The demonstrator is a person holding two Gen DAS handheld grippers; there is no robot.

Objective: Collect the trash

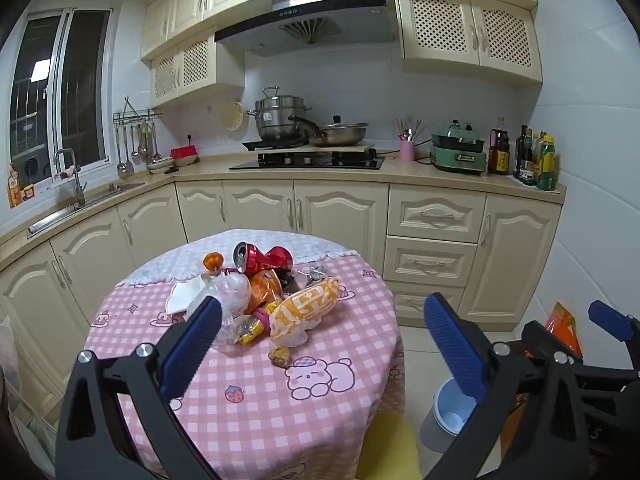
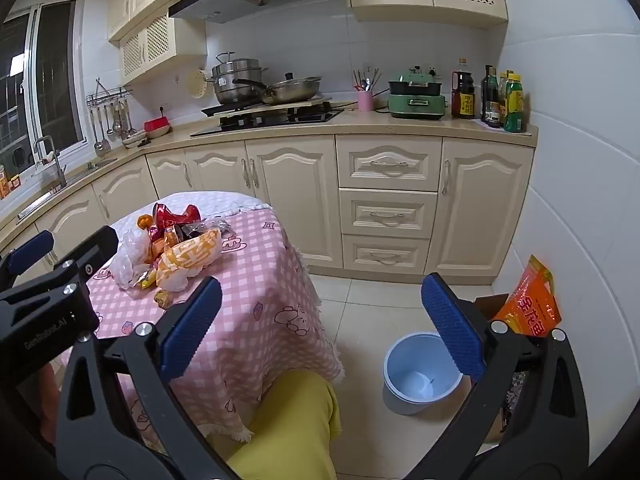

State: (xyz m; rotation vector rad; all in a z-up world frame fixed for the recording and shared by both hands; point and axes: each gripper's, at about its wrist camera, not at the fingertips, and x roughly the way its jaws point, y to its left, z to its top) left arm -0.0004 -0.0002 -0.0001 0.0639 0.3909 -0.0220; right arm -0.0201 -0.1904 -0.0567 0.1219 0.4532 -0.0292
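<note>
A pile of trash lies on the round table with the pink checked cloth [image 1: 248,400]: a crushed red can [image 1: 262,258], an orange-and-white wrapper [image 1: 306,306], a clear plastic bag [image 1: 232,296], a white paper [image 1: 186,294], an orange ball [image 1: 213,261] and a small brown crumpled piece [image 1: 280,356]. My left gripper [image 1: 320,344] is open and empty, above the table's near side, short of the pile. My right gripper [image 2: 320,328] is open and empty, right of the table, over the floor. The light blue bin [image 2: 420,372] stands on the floor below it. The pile also shows in the right wrist view [image 2: 176,248].
Kitchen cabinets and a counter with a stove [image 1: 308,160], pots, bottles [image 1: 536,160] and a sink [image 1: 80,204] run behind the table. An orange bag [image 2: 528,300] in a cardboard box stands by the right wall. A yellow-clad leg [image 2: 296,420] is below the table edge.
</note>
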